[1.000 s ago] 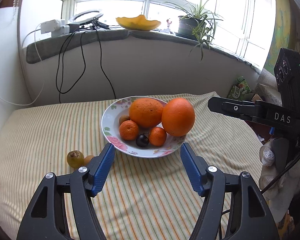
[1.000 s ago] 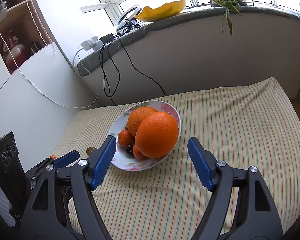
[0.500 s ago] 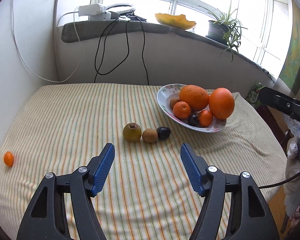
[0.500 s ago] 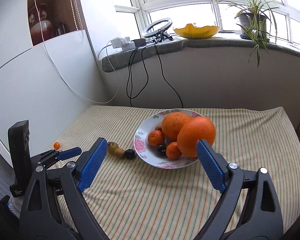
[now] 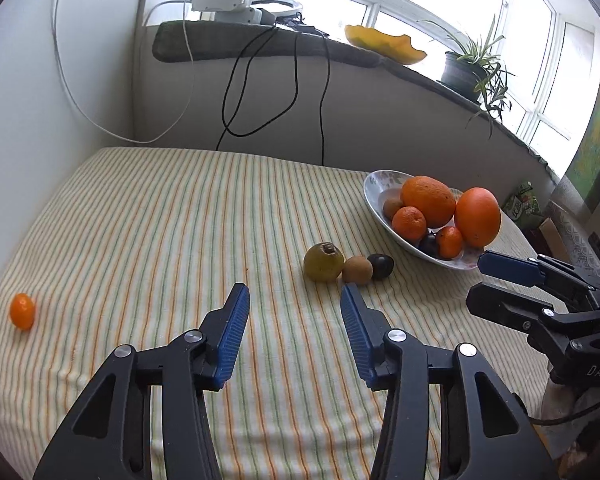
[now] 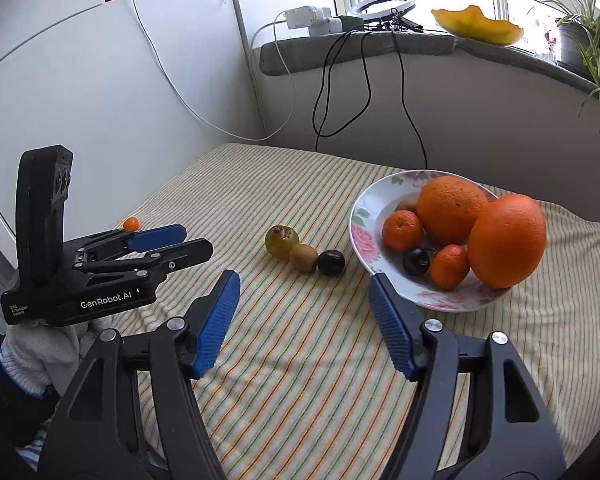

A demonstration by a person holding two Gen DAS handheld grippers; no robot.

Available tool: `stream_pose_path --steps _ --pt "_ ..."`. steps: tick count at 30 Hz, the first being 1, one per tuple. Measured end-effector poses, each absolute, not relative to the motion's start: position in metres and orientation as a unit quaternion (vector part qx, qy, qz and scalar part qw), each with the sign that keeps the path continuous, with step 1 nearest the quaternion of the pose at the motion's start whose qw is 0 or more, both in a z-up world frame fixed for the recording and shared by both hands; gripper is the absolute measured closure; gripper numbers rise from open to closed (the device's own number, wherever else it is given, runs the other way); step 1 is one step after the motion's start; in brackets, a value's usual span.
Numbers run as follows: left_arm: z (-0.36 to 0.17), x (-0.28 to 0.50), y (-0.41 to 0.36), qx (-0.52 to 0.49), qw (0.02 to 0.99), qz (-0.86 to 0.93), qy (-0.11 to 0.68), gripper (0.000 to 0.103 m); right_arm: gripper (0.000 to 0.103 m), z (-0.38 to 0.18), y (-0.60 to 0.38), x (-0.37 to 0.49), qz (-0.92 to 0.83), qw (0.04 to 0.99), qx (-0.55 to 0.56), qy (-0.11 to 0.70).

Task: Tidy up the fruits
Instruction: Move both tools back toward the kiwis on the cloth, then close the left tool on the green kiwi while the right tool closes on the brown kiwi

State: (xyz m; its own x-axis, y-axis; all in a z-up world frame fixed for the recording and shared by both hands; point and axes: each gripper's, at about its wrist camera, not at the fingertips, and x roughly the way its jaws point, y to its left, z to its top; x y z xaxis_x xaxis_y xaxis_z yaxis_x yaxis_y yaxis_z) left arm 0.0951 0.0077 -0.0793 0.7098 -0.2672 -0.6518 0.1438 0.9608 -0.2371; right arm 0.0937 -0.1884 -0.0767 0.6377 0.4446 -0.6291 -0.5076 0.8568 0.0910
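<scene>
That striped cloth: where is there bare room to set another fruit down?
Bare cloth stretches from the wall to the three loose fruits: pear, kiwi, plum. Only a kumquat sits at its left edge. More lies bare in front of the plate. The plate itself is crowded, and the loose fruits sit close beside it.

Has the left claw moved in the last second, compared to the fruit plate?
Yes. The left claw has swung left, away from the plate, which sat between its fingers and is now far to its right; it now faces the green fruit.
</scene>
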Motion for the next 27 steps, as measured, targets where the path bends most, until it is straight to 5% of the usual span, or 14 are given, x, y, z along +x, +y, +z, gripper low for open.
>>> stream_pose_path --steps 2,8,27 --pt "-0.082 0.101 0.009 -0.090 0.916 -0.121 0.370 0.066 0.051 -0.083 -0.176 0.099 0.269 0.899 -0.059 0.340" --pt "-0.085 0.122 0.005 -0.094 0.905 -0.151 0.386 0.066 0.065 -0.101 -0.158 0.112 0.266 0.892 -0.076 0.357" --pt "-0.103 0.164 -0.007 -0.109 0.881 -0.186 0.422 0.066 0.074 -0.118 -0.156 0.135 0.233 0.891 -0.045 0.387"
